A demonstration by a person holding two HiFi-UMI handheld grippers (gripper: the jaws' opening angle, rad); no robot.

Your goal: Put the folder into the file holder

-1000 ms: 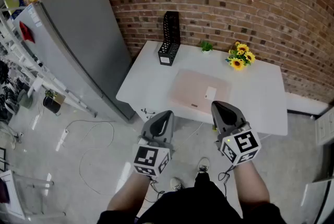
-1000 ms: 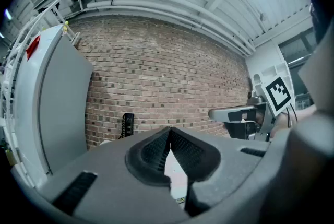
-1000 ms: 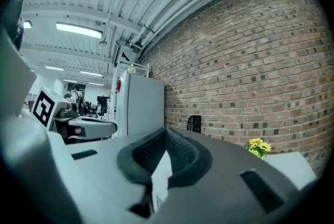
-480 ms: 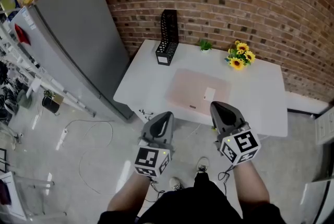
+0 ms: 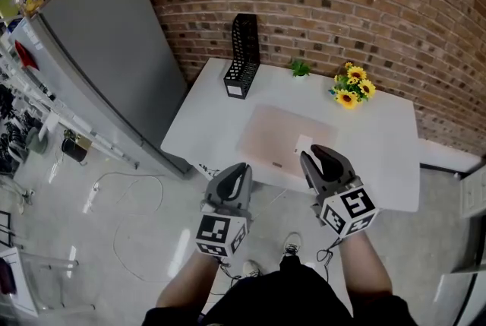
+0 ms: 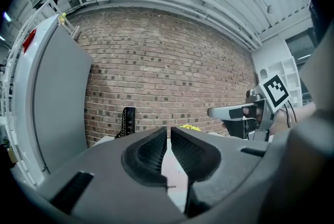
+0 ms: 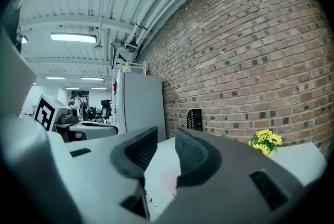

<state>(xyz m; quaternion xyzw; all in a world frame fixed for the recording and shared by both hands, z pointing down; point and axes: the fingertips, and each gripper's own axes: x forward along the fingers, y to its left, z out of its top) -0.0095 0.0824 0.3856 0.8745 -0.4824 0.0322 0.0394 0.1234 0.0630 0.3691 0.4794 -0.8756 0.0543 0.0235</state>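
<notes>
A pale pink folder (image 5: 277,138) with a white label lies flat on the white table (image 5: 380,150), near its front edge. The black mesh file holder (image 5: 243,58) stands upright at the table's back left corner, against the brick wall; it also shows in the left gripper view (image 6: 128,121) and the right gripper view (image 7: 194,119). My left gripper (image 5: 240,169) hovers just short of the table's front edge, shut and empty (image 6: 168,135). My right gripper (image 5: 310,157) reaches over the front edge beside the folder's near right corner. Its jaws have just been opening, with nothing between them (image 7: 166,140).
A tall grey cabinet (image 5: 106,58) stands left of the table. Yellow flowers (image 5: 351,87) and a small green plant (image 5: 301,68) sit at the back by the brick wall. A cable (image 5: 129,218) loops on the floor to the left.
Both grippers have moved forward toward the table's front edge. The right gripper's jaws have parted; the left stays shut. Folder and file holder have not moved.
</notes>
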